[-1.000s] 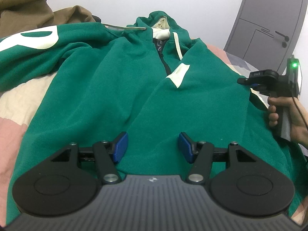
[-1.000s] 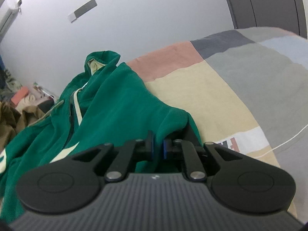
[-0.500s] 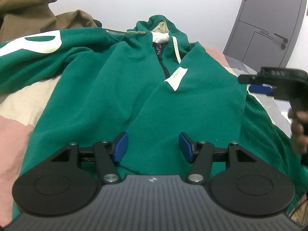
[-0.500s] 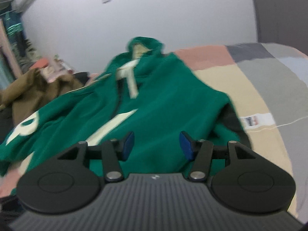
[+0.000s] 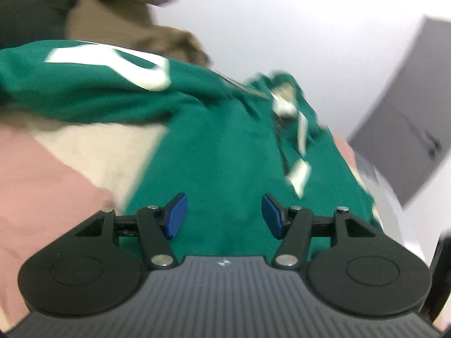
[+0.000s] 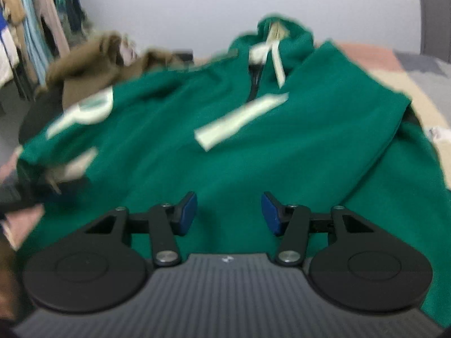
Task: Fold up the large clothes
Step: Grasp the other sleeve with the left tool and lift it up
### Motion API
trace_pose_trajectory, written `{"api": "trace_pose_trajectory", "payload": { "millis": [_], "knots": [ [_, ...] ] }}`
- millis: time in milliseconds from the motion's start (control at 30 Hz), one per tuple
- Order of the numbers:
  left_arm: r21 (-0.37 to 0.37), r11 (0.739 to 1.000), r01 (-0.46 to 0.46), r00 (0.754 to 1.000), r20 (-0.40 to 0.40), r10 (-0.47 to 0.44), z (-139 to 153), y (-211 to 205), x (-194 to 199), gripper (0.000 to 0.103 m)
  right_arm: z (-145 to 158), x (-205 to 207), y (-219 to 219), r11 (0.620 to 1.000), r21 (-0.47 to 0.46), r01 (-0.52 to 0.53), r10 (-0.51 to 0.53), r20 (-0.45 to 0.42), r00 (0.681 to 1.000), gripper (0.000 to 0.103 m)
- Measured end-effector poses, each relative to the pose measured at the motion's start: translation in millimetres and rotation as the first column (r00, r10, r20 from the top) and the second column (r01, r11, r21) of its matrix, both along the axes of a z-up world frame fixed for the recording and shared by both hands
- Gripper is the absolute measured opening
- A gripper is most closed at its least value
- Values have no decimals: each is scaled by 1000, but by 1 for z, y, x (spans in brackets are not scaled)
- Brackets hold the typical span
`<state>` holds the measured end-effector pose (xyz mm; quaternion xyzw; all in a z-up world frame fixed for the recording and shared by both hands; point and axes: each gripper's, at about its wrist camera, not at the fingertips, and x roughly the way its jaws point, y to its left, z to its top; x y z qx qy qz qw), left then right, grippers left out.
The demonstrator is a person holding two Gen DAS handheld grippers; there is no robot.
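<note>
The green hoodie [image 6: 282, 146] lay spread front-up on the bed, its hood [image 6: 284, 32] toward the far wall and its hem nearest the cameras. A dark zip ran down from the neck, with a pale drawstring [image 6: 277, 64] hanging beside it and a cream stripe [image 6: 239, 121] crossing the chest. One sleeve stretched out to the left, carrying a large cream letter [image 6: 84, 112]; in the left wrist view the same sleeve [image 5: 93, 84] lay over the bedspread with its lettering blurred. On the opposite side the fabric was doubled over itself, a folded edge running diagonally down the garment's right flank.

The right gripper [image 6: 228, 214] hovered above the hoodie's lower front, its jaws having just been opening and closing a little; they stood spread apart with only the cloth below showing in the gap, and the blue pads [image 6: 186, 214] pressed on nothing. The left gripper [image 5: 222, 215] hung over the hem near the garment's left edge, jaws likewise spread and empty.

Under the hoodie the patchwork bedspread [image 5: 50, 174] showed pink and cream panels on the left and grey ones at the far right. A brown garment [image 6: 93, 59] was heaped beyond the lettered sleeve. Clothes hung on a rack [image 6: 31, 28] in the far left corner, a pale wall [image 6: 183, 5] ran behind, and a grey door [image 5: 408, 129] stood to the right. Both views were blurred.
</note>
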<state>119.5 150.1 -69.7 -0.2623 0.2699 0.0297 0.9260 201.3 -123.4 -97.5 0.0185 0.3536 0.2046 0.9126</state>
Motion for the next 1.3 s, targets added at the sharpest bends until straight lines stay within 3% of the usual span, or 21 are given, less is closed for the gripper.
{"api": "trace_pose_trajectory", "payload": {
  "millis": [100,167,267,333,467,567,767,833,900,933,967,1033,1133,1300],
  "knots": [
    [-71,988,-137,990,10,138,1,35,-6,64,-8,1,2,1000,-12,-3,3,2,1000,51],
    [-104,965,-241,970,-3,242,-1,59,-8,69,-5,4,-1,1000,11,4,-4,-14,1000,51],
    [-72,935,-348,937,-46,345,-4,87,10,71,-3,7,-8,998,61,17,-14,-36,999,51],
    [-128,899,-419,907,-84,412,-11,111,22,71,-4,8,-9,997,71,13,-11,-37,999,51],
    [-172,845,-506,862,-59,504,-15,150,29,76,-5,10,-9,998,63,5,-4,-20,1000,51],
    [-261,767,-586,802,-52,595,-20,182,21,78,-5,14,-15,995,95,2,1,-23,1000,52],
    [-400,563,-723,646,-107,756,-45,242,-1,77,-14,20,-28,988,150,-25,28,-16,999,52],
    [-409,528,-744,618,-120,777,-49,257,-4,76,-14,23,-30,985,170,-21,26,-21,999,52],
    [-381,525,-761,600,-107,793,-46,267,-2,68,-15,25,-31,983,181,-24,28,-21,999,52],
    [-347,532,-772,594,-96,799,-43,271,1,56,-15,26,-32,982,189,-24,29,-23,999,52],
    [-303,548,-780,596,-88,798,-38,274,4,35,-16,27,-33,980,198,-24,30,-24,999,52],
    [-189,608,-771,629,-84,773,-25,277,17,17,-16,29,-35,977,213,-25,31,-28,999,52],
    [-20,676,-737,676,2,737,7,261,33,13,-17,30,-36,977,212,-36,40,-15,999,52],
    [195,730,-655,756,165,634,90,217,49,12,-14,32,-39,976,216,-38,40,-5,999,52]
  ]
}}
